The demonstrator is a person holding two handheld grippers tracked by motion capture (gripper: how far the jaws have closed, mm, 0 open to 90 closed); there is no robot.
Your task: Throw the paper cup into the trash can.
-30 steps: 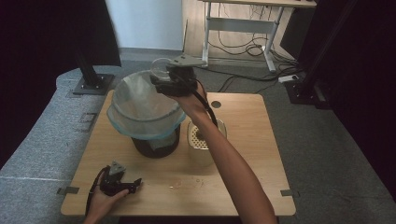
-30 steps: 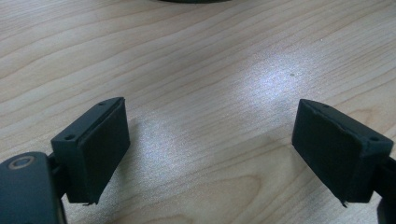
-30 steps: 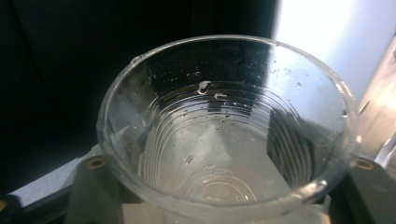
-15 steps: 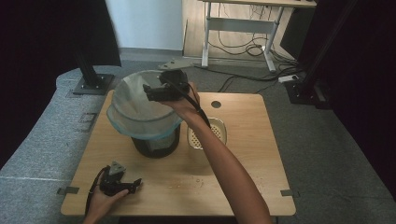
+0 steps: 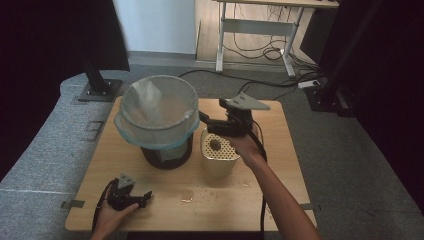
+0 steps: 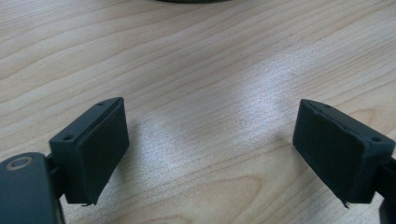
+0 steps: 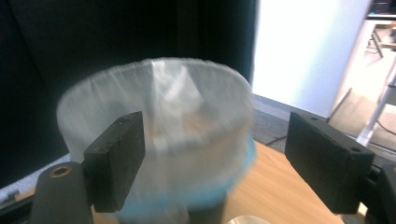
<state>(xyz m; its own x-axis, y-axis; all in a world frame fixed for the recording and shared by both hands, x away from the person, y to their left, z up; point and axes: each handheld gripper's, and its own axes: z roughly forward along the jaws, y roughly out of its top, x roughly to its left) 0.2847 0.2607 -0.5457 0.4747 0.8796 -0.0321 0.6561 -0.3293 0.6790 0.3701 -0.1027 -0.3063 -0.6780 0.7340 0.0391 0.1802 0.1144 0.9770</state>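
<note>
A dark bin lined with a clear bluish plastic bag [image 5: 157,117] stands at the table's back left; in the right gripper view the bag [image 7: 159,140] looks blurred. Right of the bin stands a cream perforated container [image 5: 220,155] with a small dark thing inside. My right gripper [image 5: 206,123] hovers above that container and points left at the bin, a short way from the bag's rim. It is open [image 7: 215,163] with nothing between its jaws. My left gripper [image 5: 142,198] rests on the table near the front left, open [image 6: 210,154] over bare wood.
The wooden table [image 5: 285,165] has a small wet patch [image 5: 187,194] near the front middle. A black stand base [image 5: 97,91] sits on the grey floor behind the table's left corner. A desk frame [image 5: 250,37] and cables lie farther back.
My right gripper has drawn back from over the bin's rim to the right and now hangs above the cream container. The left gripper has stayed put.
</note>
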